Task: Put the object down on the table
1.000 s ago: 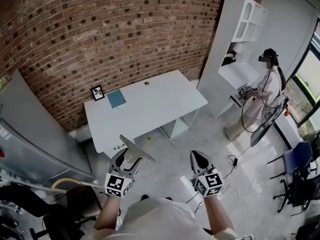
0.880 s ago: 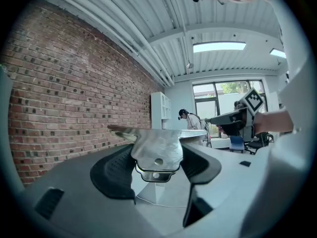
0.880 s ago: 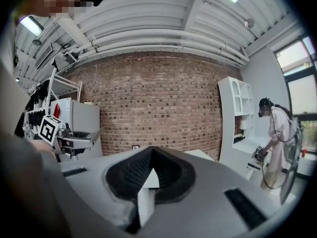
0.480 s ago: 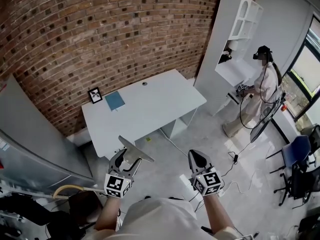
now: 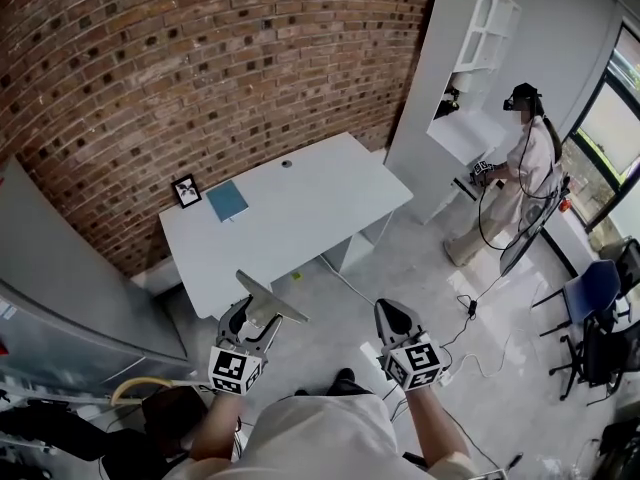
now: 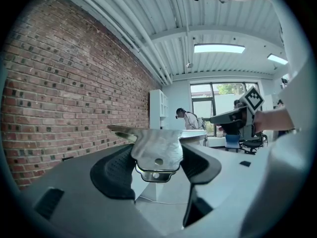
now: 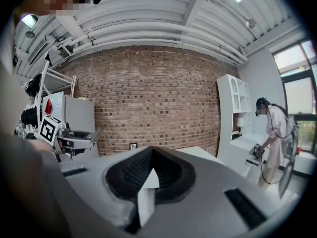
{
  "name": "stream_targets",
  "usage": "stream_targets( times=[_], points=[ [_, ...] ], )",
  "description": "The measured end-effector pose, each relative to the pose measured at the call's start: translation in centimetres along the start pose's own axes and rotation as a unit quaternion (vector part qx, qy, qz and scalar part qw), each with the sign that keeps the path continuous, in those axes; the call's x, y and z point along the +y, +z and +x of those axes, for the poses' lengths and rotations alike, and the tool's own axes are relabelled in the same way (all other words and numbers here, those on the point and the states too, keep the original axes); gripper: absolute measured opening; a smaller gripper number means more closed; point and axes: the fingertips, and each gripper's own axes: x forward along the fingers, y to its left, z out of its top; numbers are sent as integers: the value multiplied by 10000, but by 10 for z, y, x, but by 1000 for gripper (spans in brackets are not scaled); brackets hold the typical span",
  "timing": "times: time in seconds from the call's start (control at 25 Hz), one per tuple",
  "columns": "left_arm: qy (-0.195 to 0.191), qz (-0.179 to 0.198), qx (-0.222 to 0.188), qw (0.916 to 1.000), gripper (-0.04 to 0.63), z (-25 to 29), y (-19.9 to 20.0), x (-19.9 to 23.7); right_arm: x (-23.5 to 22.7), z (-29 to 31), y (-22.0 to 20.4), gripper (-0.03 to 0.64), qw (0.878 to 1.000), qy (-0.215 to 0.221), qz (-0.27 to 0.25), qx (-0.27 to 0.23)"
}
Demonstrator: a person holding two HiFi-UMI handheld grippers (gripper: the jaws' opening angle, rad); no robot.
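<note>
My left gripper [image 5: 250, 320] is shut on a flat grey metal piece [image 5: 272, 301], a scraper-like blade with a hole in its tang. In the left gripper view the metal piece [image 6: 154, 144] sits level between the black pads [image 6: 115, 170], its blade pointing away. The gripper hangs over the floor, short of the white table [image 5: 300, 218]. My right gripper [image 5: 397, 315] is beside it, also over the floor. Its jaws [image 7: 150, 158] meet with nothing between them.
On the table's far left stand a small picture frame [image 5: 186, 190] and a blue book [image 5: 228, 201]. A white shelf unit [image 5: 455, 78] and a person with a headset [image 5: 520, 173] are at the right. A grey cabinet [image 5: 60, 268] flanks the left; cables [image 5: 470, 318] lie on the floor.
The view has drifted a little toward the table as I step forward; a shoe now shows below. Both grippers keep their pose and the metal piece stays held.
</note>
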Motion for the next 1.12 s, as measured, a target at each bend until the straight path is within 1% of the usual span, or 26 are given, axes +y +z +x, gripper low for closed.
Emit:
stream_targets(
  times=[0.24,0.6,1.0,1.12],
  points=[
    [38,-30,71,10000,273,15,-5,9,-10,16,-1,2,10000,35,29,23],
    [86,-25,43,10000,273,61,0,11,-51,64,6,2,9996,280,63,14],
    [385,-63,195,9990,273,136,7,26,-112,129,15,2,9978,647,134,54],
    [498,-100,251,9984,273,157,8,25,-130,144,14,2,9964,808,190,175]
  ],
)
